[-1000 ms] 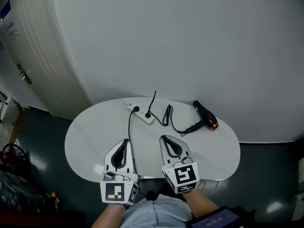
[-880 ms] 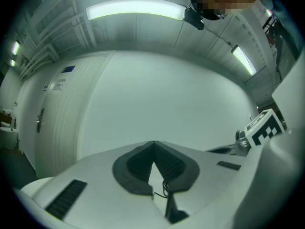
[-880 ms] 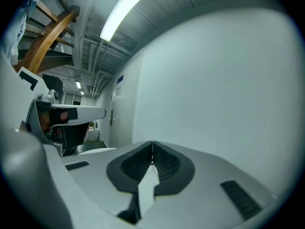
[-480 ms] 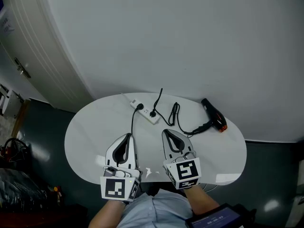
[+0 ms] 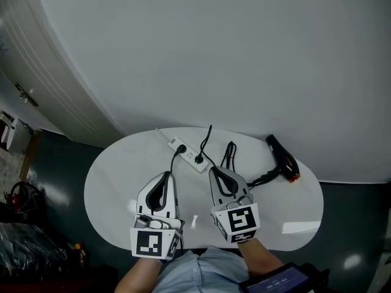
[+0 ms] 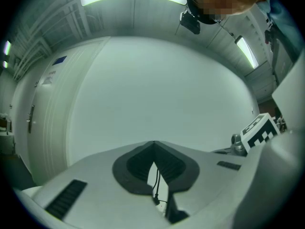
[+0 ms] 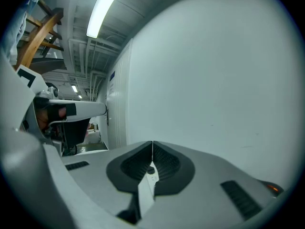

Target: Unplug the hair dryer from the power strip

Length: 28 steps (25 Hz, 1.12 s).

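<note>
**Two closed grippers near one strip and one dryer**

One white power strip (image 5: 186, 153) lay at the far middle of the oval white table (image 5: 110, 182), with two black plugs in it. One hair dryer (image 5: 284, 160) lay on its side at the far right. It was black with an orange end, and its black cord looped toward the strip. The left gripper (image 5: 165, 176) and right gripper (image 5: 214, 171) were held side by side over the near edge, roughly level, pointing toward the strip. Each had its jaws together on nothing.
</note>
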{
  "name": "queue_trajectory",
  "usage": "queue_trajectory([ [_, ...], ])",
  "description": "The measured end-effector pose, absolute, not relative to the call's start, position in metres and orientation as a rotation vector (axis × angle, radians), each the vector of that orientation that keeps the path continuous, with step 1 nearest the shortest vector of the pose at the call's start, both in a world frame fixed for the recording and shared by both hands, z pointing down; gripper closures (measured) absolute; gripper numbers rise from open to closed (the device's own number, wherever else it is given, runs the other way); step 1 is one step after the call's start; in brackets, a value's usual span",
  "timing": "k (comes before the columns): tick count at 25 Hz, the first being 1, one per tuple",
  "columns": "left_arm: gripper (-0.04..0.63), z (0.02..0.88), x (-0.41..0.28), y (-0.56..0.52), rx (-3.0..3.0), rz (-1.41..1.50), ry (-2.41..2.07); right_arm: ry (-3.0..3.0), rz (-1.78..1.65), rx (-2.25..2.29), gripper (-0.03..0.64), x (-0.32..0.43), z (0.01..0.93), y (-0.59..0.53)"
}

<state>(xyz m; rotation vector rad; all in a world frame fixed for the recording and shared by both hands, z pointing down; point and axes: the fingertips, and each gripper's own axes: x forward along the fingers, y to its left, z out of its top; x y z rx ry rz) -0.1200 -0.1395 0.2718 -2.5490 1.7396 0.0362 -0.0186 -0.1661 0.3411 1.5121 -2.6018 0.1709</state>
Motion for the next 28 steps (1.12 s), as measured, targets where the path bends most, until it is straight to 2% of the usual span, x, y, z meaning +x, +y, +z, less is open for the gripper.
queue_trajectory([
  [28,0.597,0.381,-0.117,-0.236,-2.706,-0.133,1.895,-2.487,0.443,1.308,0.609,-0.042,0.480,-0.244],
])
